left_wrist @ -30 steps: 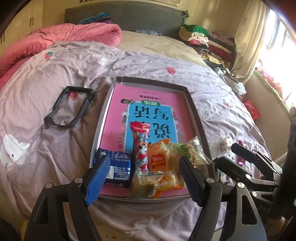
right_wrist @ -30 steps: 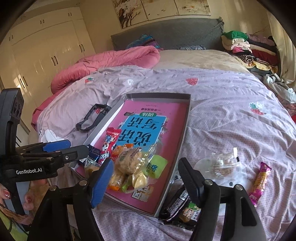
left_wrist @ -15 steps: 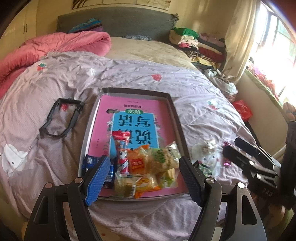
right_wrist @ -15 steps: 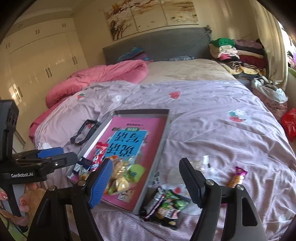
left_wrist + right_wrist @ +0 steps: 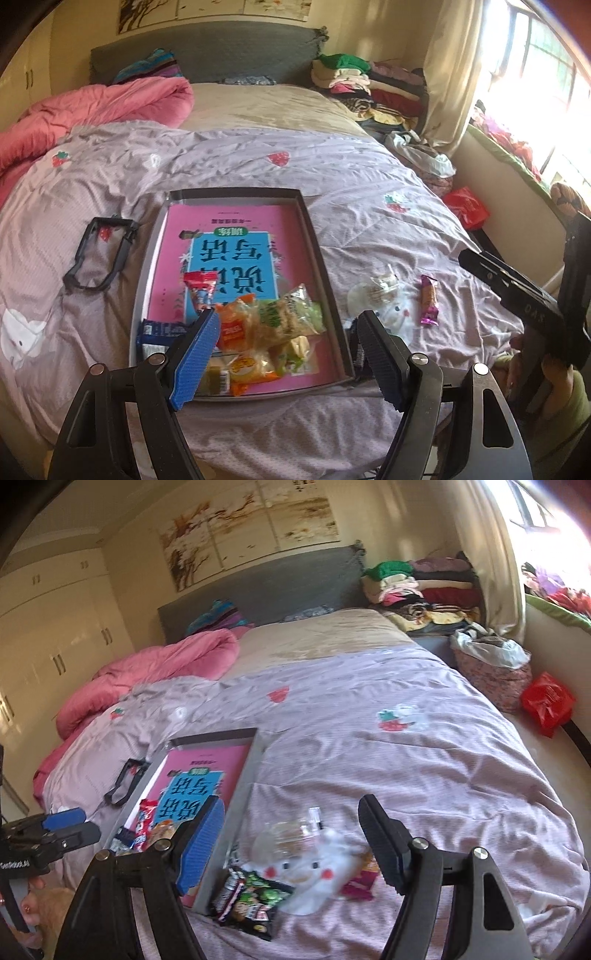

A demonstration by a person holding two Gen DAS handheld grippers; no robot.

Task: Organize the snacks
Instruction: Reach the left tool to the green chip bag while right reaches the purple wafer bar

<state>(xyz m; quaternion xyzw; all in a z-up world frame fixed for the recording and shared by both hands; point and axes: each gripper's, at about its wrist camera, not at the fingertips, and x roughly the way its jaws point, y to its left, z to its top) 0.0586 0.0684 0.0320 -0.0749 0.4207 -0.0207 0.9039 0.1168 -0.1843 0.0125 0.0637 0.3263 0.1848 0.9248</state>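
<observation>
A grey tray (image 5: 314, 236) lies on the lilac bedspread with a pink and blue book (image 5: 229, 251) flat inside it. Several snack packets (image 5: 266, 325) are piled at its near end. My left gripper (image 5: 287, 315) hangs open above that pile with nothing between its fingers. Right of the tray lie a clear packet (image 5: 376, 291) and a pink-ended bar (image 5: 428, 301). A dark green packet (image 5: 255, 897) lies by the tray's near corner. My right gripper (image 5: 290, 801) is open and empty above these loose snacks. In the left wrist view the right gripper (image 5: 517, 291) shows at the right edge.
A black plastic frame (image 5: 99, 254) lies left of the tray. A rolled pink quilt (image 5: 92, 107) fills the far left of the bed. Folded clothes (image 5: 369, 85) are stacked by the grey headboard (image 5: 207, 51). A red bag (image 5: 546, 701) sits on the floor at the right.
Both grippers have drawn back from the tray and risen, so more of the bed shows. The right wrist view has swung right, leaving the tray at its left. No snack has moved.
</observation>
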